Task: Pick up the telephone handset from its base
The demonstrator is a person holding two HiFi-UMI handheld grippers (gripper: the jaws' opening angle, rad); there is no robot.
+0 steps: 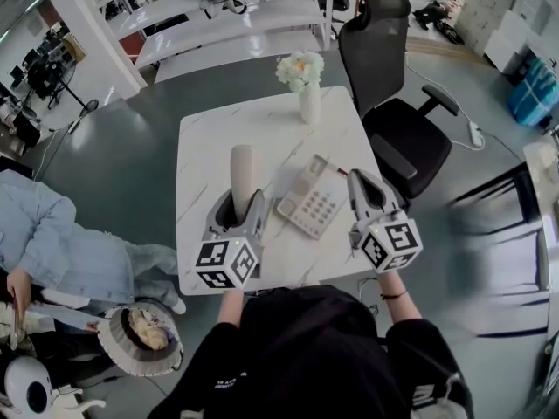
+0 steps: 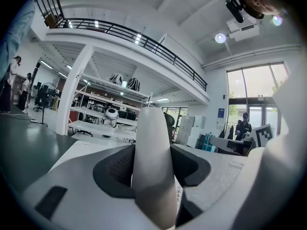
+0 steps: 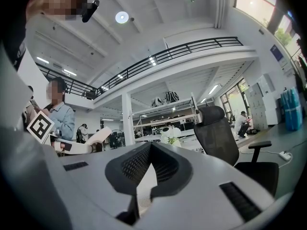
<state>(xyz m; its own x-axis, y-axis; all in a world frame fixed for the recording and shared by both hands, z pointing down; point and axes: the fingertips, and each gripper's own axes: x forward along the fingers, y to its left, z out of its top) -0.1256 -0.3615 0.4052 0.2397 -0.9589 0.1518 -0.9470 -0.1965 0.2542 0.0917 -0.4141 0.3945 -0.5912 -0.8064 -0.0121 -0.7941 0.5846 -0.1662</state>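
Observation:
The cream telephone handset [image 1: 242, 168] stands out forward from my left gripper [image 1: 240, 201], which is shut on its lower end, clear of the base. In the left gripper view the handset [image 2: 152, 143] fills the gap between the two dark pads and rises upward. The beige telephone base [image 1: 312, 201] with its keypad lies flat on the white marble table [image 1: 205, 138], between the two grippers. My right gripper [image 1: 364, 182] hovers just right of the base, jaws closed tip to tip with nothing in them [image 3: 150, 148]. The right gripper view also shows the handset [image 3: 98, 137] at far left.
A white vase of flowers [image 1: 307, 85] stands at the table's far edge. A black office chair [image 1: 393, 85] sits off the far right corner. A person in a light blue top [image 1: 52, 243] sits to the left of the table.

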